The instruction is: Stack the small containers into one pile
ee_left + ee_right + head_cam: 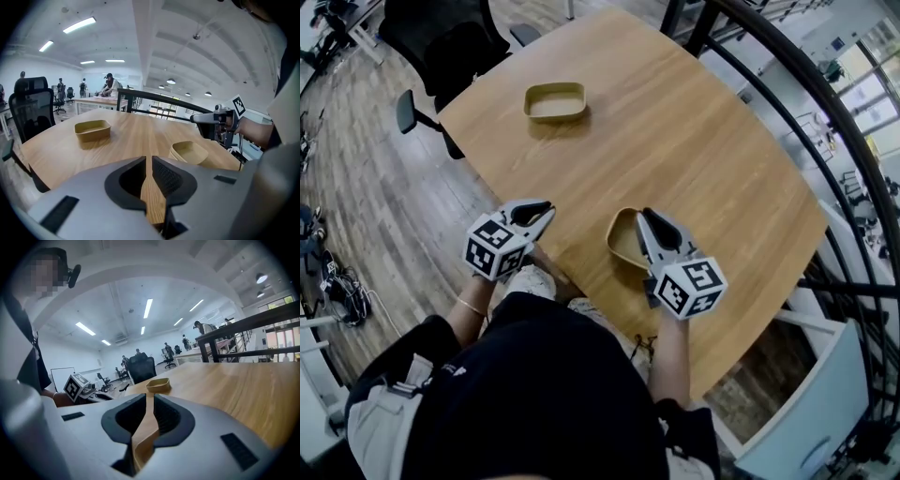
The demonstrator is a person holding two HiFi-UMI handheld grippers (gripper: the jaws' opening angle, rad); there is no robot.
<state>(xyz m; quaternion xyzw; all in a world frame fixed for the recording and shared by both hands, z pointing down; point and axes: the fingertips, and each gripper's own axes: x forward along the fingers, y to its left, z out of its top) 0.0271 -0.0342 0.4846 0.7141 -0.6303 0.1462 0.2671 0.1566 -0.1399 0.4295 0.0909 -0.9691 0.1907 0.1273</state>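
Observation:
One tan container (555, 101) (92, 130) (158, 385) sits alone at the far part of the wooden table (703, 159). A second tan container (623, 239) (190, 152) rests near the front edge; its rim looks doubled, as if nested. My right gripper (645, 216) (150, 399) hovers just above this near container, jaws shut and empty. In the left gripper view the right gripper (193, 119) is clear of that container. My left gripper (546, 208) (149, 161) hangs at the table's near left edge, shut with nothing in it; only wood shows through the slit.
A black office chair (450, 42) (30, 110) stands at the table's far left corner. A dark railing (825, 112) curves along the right side. Other desks and people (110, 86) are far off in the room.

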